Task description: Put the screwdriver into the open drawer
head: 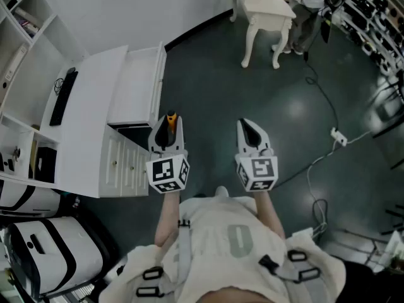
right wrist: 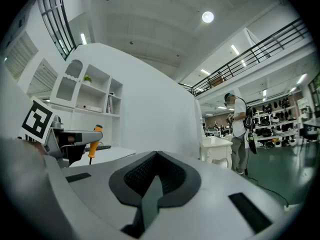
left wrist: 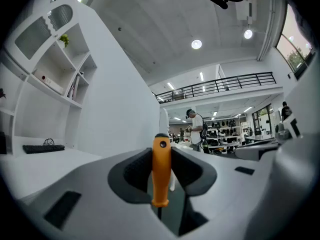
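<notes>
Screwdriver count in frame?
1. The orange-handled screwdriver stands upright, clamped in the left gripper, near the open drawer. The shut right gripper is empty. Others might hide in the closed drawers.

Two hand-held grippers [head: 169, 124] [head: 249, 127], one screwdriver [left wrist: 161, 169], one open drawer [head: 136, 87], one keyboard [head: 63, 100].

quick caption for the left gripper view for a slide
Left gripper clamps an orange-handled screwdriver upright between its jaws, beside a white desk.

This is a big indoor hall, like a lab or workshop. High above the right claw [right wrist: 156, 156] are round ceiling lights [right wrist: 207, 17] and a balcony rail [left wrist: 220, 85]. Far ahead stand racks of gear [right wrist: 280, 126].
</notes>
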A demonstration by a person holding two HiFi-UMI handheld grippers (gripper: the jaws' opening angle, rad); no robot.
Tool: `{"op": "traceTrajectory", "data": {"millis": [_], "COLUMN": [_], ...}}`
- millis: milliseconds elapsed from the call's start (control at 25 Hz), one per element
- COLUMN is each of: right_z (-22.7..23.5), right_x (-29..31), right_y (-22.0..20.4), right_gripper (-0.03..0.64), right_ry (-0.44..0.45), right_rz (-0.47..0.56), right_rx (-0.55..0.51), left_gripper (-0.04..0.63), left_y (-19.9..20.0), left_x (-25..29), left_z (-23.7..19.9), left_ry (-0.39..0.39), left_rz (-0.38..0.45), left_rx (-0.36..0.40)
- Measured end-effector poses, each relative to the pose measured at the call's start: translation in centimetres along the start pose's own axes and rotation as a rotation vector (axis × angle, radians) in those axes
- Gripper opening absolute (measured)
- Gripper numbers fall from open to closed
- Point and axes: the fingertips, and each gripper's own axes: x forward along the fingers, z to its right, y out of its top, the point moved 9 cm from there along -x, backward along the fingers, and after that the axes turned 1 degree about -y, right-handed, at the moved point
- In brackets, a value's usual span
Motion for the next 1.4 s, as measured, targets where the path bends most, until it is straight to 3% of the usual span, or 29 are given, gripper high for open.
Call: {"op": "traceTrajectory", "data": {"millis": [520,720,1400], "right_z": [0.8,1.2,3.2], "right_x": [0.1,0.3,2.1], "right_y": [-0.2,-0.3,-0.5], "right_gripper": [0.005,0.006,0.006], "right_ry": [0.013,-0.010,-0.041], "right_rz": [-0.018,-0.010,-0.044], "right_rx": [-0.019,0.024,0.005], "left_gripper": [0.121,0.121,0.121], "left_y": [-0.4,-0.1,-0.7], "left_x": [0.5,0.9,3.0], "left_z": [-0.4,-0.5,-0.7], "left_ry": [0.036,0.025,0.033], "left_rz": [-0.005,-0.002,0.004], "left_rx": [-0.015,-0.015,-0.052]}}
